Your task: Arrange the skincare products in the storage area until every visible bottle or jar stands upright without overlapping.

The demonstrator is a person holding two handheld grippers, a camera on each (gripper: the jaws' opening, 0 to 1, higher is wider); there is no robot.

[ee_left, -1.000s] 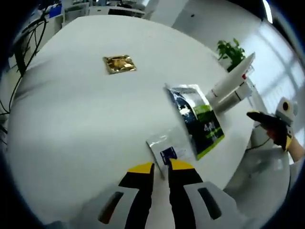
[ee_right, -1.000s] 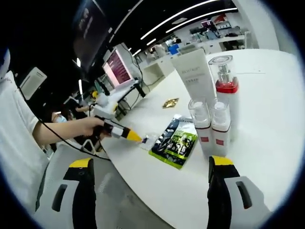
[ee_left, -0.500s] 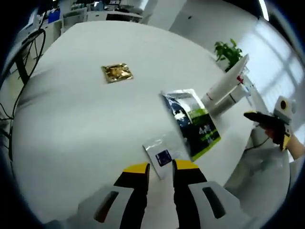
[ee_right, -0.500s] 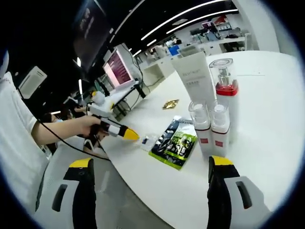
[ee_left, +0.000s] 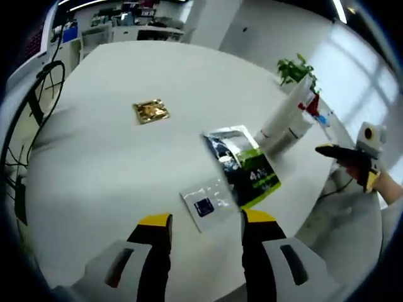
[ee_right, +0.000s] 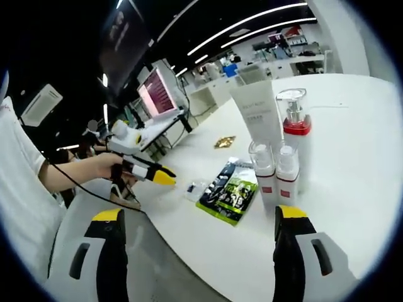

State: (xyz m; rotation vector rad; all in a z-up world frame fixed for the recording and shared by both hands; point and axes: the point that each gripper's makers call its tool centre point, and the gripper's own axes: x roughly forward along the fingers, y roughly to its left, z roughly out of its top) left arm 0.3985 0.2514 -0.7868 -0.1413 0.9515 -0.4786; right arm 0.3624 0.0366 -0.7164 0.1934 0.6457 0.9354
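Hovering over sachet point(ee_left: 204, 202) — left gripper point(ee_left: 206, 221) open, empty.

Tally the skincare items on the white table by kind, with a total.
Upright tube: 1
Tall pump bottle: 1
Small capped bottles: 2
Flat sachets, gold, green-black, small silver: 3
Total: 7

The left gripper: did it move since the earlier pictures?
Yes. The left gripper drew back from the small sachet, away from the table edge, and its jaws opened.

Left gripper view looks down on white table point(ee_left: 94, 163), right gripper view low, sideways, sharing green sachet point(ee_right: 232, 190)
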